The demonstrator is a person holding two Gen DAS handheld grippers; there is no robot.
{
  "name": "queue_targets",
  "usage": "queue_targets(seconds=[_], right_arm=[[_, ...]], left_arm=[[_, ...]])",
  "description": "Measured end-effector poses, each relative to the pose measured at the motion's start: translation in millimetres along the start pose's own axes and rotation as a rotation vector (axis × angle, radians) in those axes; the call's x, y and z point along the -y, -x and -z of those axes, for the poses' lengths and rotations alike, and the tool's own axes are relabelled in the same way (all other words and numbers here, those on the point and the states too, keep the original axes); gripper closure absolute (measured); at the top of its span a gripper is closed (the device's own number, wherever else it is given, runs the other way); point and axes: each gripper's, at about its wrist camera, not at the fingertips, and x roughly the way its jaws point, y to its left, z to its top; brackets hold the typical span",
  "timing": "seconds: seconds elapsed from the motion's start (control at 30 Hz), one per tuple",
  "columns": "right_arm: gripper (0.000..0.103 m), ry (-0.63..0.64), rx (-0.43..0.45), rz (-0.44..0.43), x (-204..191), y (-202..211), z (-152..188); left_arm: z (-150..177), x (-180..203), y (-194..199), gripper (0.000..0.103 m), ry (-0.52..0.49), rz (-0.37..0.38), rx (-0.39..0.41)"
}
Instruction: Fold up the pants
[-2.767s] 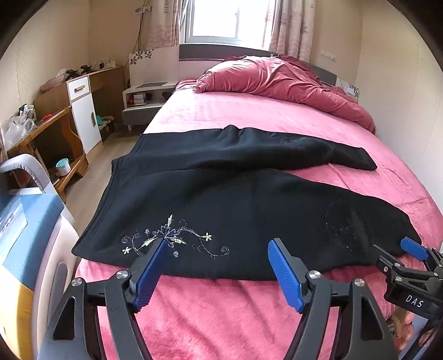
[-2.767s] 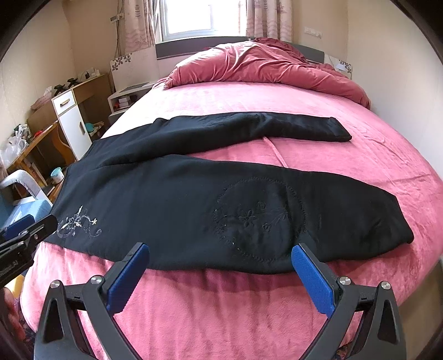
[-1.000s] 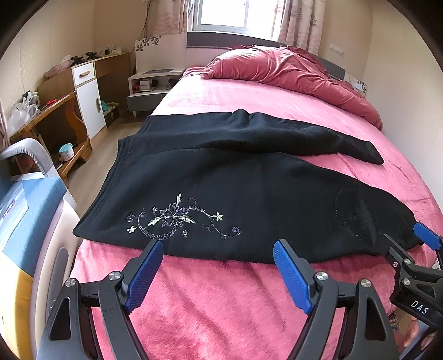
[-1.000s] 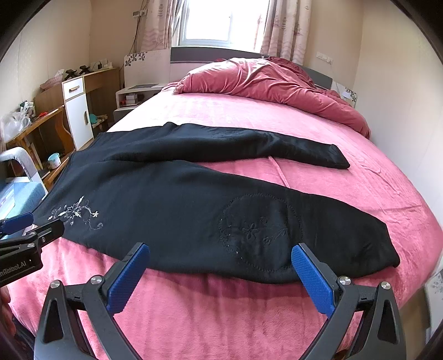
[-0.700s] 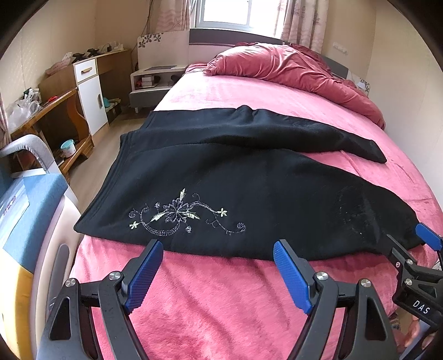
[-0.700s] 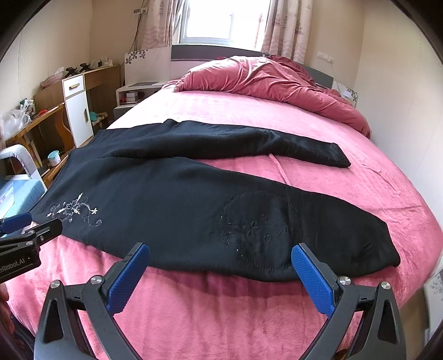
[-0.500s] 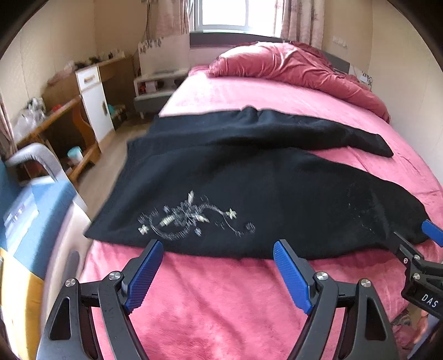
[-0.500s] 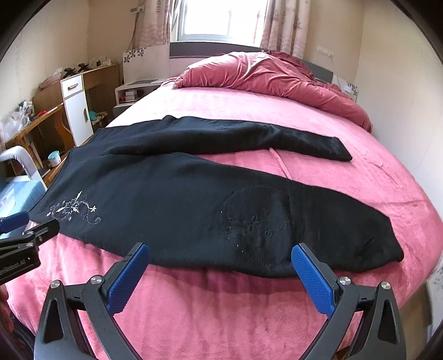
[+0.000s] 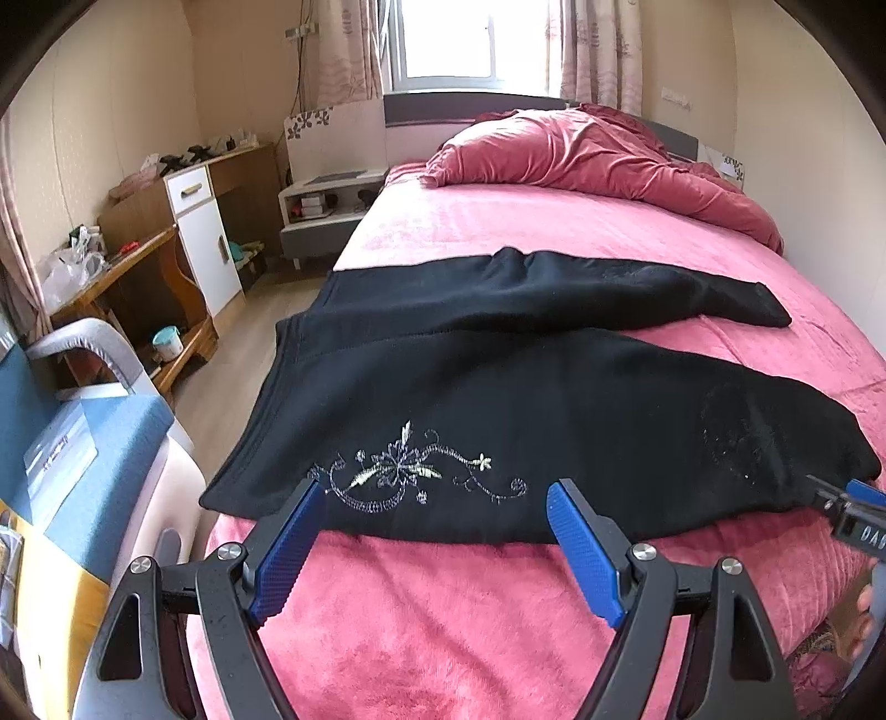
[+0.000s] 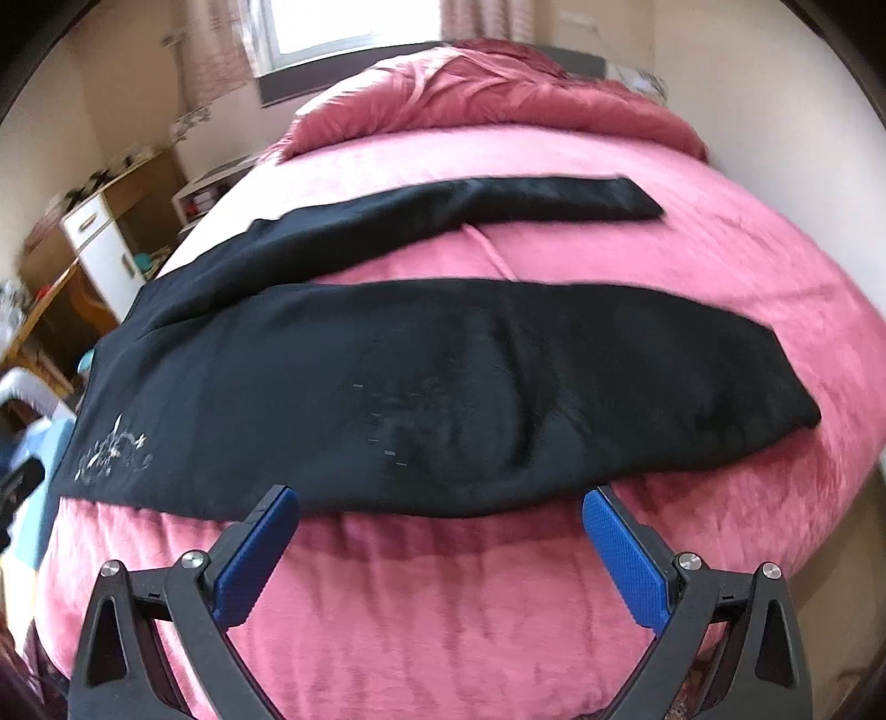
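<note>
1. A bed with a pink plush cover is filling most of both views, running away toward a window at the far wall
2. Black pants are lying flat and unfolded across the near part of the bed, waistband hanging toward the left edge and the two legs stretching out to the right; the legs are spreading apart, with a wedge of pink cover showing between them
3. A crumpled red duvet is sitting heaped at the head of the bed, well apart from the pants
4. A wooden desk with a white door is standing along the left wall, with a nightstand just beside the bed's head
5. The left gripper is hovering over bare cover just short of the near hem, jaws spread wide and holding nothing, close to the waist end
6. The right gripper is likewise gaping wide and gripping nothing, poised just short of the near leg's edge around its middle; this view is motion-blurred
7. Pale floral embroidery is showing on the near leg by the waist, just beyond the left gripper's blue fingers
8. A small teal cup is sitting on the desk's low shelf
</note>
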Motion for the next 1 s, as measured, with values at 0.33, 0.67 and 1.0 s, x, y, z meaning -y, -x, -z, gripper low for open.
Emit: queue_targets(seconds=[0.33,0.67,1.0], right_arm=[[0.009,-0.457,-0.05,-0.068,148,-25,-3],[0.024,-0.706,-0.044,-0.094,238,-61,-3],[0.043,-0.717,-0.024,-0.091,248,-76,-17]], left_arm=[[19,-61,-65,0.007,0.256,0.141,-0.235],[29,-143,-109,0.023,0.57,0.131,-0.362],[17,-159,-124,0.074,0.683,0.113,-0.325]])
